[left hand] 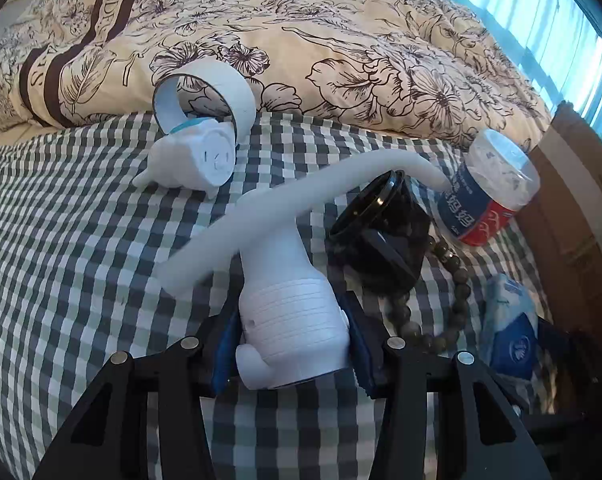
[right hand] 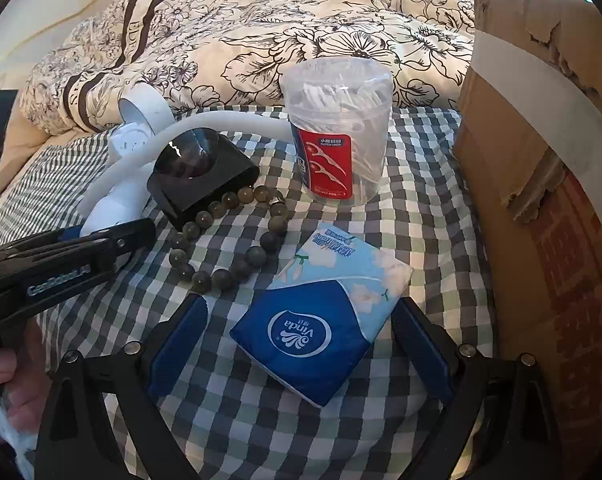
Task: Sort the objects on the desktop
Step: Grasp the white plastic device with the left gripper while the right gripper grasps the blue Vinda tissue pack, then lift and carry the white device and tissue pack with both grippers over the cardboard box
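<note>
While a white hook-shaped holder [left hand: 291,312] was clamped at its ribbed base between the left gripper [left hand: 293,344] jaws, a blue tissue pack [right hand: 321,320] lay between the wide-open right gripper [right hand: 301,352] jaws, untouched.

Two white holders were counted on the checked cloth [left hand: 61,240]: the gripped one, with its long curved arm, and a second ring-topped holder [left hand: 197,136] lying well behind it. One black glossy case [right hand: 201,176], one bracelet of grey-brown beads [right hand: 225,236], one clear floss-pick jar [right hand: 337,132] with a red label, one tissue pack and one cardboard box [right hand: 541,140] at the right were seen.
</note>
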A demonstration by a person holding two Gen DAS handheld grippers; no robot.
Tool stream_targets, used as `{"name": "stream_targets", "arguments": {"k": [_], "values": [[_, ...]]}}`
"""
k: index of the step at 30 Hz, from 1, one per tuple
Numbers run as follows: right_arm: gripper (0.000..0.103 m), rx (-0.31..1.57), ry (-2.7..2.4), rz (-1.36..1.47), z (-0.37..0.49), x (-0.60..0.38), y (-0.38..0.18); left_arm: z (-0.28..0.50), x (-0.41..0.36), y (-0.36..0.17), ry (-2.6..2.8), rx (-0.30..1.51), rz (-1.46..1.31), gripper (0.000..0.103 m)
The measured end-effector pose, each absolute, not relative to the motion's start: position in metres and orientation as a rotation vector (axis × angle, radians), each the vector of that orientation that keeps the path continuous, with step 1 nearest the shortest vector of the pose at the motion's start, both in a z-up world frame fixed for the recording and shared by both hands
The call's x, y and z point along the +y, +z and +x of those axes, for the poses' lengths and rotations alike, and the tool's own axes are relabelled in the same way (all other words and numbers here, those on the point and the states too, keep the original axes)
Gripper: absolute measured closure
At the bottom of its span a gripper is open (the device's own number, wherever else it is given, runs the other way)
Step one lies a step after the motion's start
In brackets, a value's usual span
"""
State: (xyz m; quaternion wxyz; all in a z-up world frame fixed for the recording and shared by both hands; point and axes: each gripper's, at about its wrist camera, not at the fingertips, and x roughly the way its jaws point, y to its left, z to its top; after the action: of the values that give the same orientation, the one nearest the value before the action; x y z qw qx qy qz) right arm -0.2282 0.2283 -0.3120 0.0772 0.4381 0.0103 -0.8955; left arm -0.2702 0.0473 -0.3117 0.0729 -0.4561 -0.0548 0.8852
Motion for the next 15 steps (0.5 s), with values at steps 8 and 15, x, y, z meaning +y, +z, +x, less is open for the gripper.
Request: {"name": "stream_targets", "arguments": {"k": [8,15], "values": [[0.035,-0.054,-2.654,1.33,-0.222,0.235,-0.308,-0.243,0.033,-0.301,2.663,-0.165,-1.353,0.054],[0.041,-0.049,-2.609,1.334,-0.202,0.224,-0.295,-0.215,0.023,-0.282,2.664,-0.172,-1.336,0.054]]}}
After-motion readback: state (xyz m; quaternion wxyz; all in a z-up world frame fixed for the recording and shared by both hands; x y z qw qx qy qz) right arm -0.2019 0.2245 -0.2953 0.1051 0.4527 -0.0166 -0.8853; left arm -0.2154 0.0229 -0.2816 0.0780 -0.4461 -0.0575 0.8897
